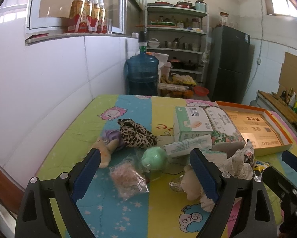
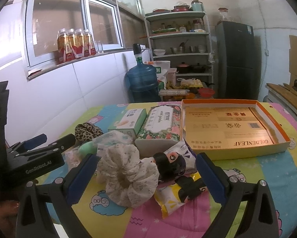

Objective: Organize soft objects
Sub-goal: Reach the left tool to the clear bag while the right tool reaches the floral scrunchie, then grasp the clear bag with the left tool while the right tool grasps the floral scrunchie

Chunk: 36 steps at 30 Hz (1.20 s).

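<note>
Soft daylight from high windows, mild haze, slight blur, strong fisheye bending and dark corners.

Left gripper (image 1: 146,170), right gripper (image 2: 146,175): fingers spread wide, empty.

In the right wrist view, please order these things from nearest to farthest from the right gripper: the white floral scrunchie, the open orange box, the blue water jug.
1. White floral scrunchie: between the open fingers of the right gripper, left of centre.
2. Open orange box: farther back on the table, to the right.
3. Blue water jug: beyond the table, by the wall.
</note>
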### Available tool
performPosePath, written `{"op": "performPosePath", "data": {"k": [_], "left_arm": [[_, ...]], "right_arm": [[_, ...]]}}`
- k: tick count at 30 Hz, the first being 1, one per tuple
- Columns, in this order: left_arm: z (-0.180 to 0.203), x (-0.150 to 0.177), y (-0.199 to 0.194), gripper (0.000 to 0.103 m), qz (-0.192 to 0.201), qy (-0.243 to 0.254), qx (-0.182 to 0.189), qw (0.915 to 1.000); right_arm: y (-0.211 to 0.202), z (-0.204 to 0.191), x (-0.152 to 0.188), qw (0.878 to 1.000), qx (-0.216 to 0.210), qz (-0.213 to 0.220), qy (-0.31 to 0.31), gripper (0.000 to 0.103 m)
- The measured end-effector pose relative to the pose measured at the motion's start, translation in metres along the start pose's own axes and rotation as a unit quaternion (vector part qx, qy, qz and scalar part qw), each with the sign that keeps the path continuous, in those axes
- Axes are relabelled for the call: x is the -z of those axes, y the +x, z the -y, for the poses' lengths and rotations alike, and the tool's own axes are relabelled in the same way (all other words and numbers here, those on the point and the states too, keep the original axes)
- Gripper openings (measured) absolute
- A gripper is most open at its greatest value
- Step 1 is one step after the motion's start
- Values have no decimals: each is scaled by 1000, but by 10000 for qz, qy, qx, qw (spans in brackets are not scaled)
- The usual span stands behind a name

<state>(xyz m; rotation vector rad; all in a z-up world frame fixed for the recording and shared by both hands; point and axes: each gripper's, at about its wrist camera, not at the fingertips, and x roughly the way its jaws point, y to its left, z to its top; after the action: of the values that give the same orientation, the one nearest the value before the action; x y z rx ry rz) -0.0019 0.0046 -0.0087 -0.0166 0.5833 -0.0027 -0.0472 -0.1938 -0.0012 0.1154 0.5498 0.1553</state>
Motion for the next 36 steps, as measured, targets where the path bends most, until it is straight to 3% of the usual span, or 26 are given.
{"op": "performPosePath", "data": {"k": [13,16,21,23,26,31,34,36], "left_arm": [[-28,20,6,92,-88,-167,60,9998],[-36,26,8,92,-74,-257,115,9996],[-47,32,13,92,-163,-294,184,9993],[-49,33,17,92,-240,-325,234,9989],[-52,35,26,92,-209,-378,232,9988],[-55,40,44,91,-386,-593,215,9973],[-52,42,62,76,-545,-552,82,9970],[-51,43,73,73,-720,-673,225,9949]], "right_arm": [[27,-5,19,9990,-94,-415,-164,98],[42,-4,24,9980,37,-563,-298,86],[58,2,30,9963,-121,-807,-274,51],[57,4,31,9966,-155,-773,-238,45],[50,7,29,9973,-317,-642,-175,25],[33,5,25,9983,-436,-318,-239,23],[28,3,22,9978,-549,-265,-267,23],[27,1,20,9975,-579,-242,-322,23]]}}
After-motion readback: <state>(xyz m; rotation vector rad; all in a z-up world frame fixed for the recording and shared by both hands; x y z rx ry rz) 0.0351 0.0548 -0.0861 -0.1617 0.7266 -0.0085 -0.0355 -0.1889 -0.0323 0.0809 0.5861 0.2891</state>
